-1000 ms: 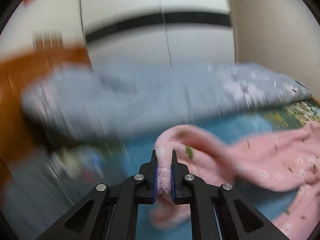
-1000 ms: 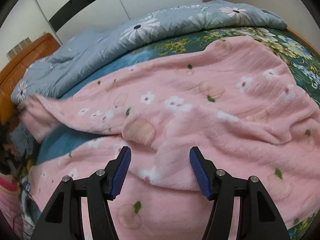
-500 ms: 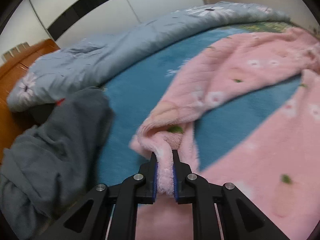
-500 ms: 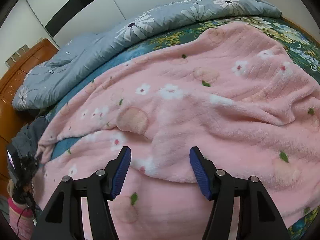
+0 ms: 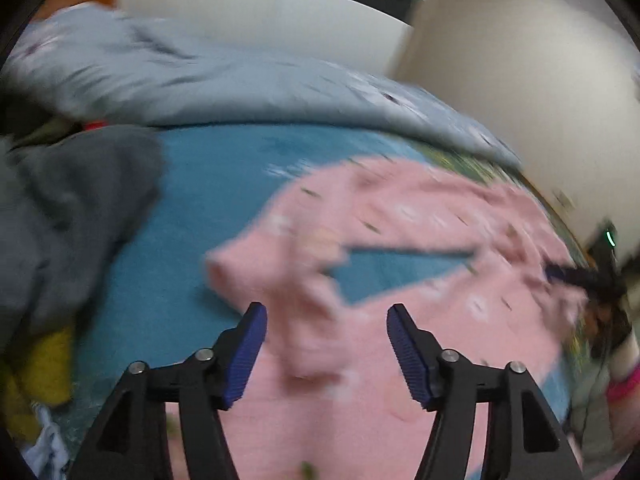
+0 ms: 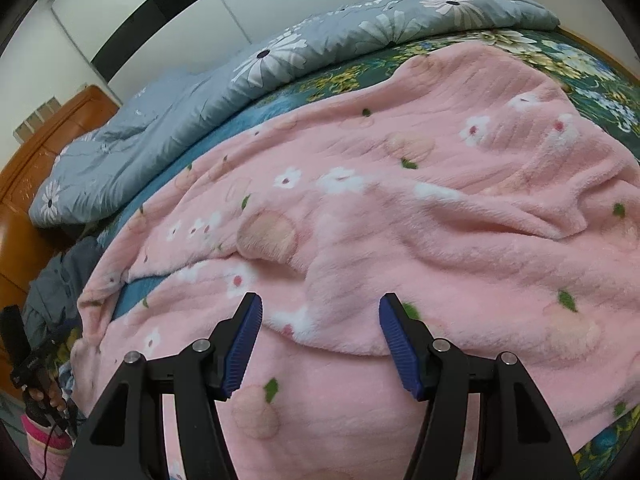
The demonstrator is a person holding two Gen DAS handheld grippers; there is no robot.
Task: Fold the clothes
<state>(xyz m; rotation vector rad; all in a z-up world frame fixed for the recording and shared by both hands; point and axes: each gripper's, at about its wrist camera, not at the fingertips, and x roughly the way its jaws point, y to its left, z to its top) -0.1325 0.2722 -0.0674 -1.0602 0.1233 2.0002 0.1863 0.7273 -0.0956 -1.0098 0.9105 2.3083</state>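
A pink fleece garment (image 6: 400, 208) with white flowers and green leaves lies spread over the bed. In the blurred left wrist view its sleeve (image 5: 288, 264) lies loose on the blue sheet, folded back toward the body. My left gripper (image 5: 323, 312) hangs open just above that sleeve, holding nothing. My right gripper (image 6: 320, 306) is open too, hovering over a ridge in the middle of the garment. At the far left of the right wrist view a hand grips the left gripper (image 6: 30, 364) beside the garment's left edge.
A grey-blue daisy duvet (image 6: 240, 68) is bunched along the far side of the bed. A dark grey garment (image 5: 60, 216) and something yellow (image 5: 36, 372) lie at the left. A wooden headboard (image 6: 36, 152) stands far left, white wardrobe doors (image 6: 200, 4) behind.
My left gripper, shut on the pink sleeve before, has opened and the sleeve now lies on the bed. The right gripper has stayed open and barely moved.
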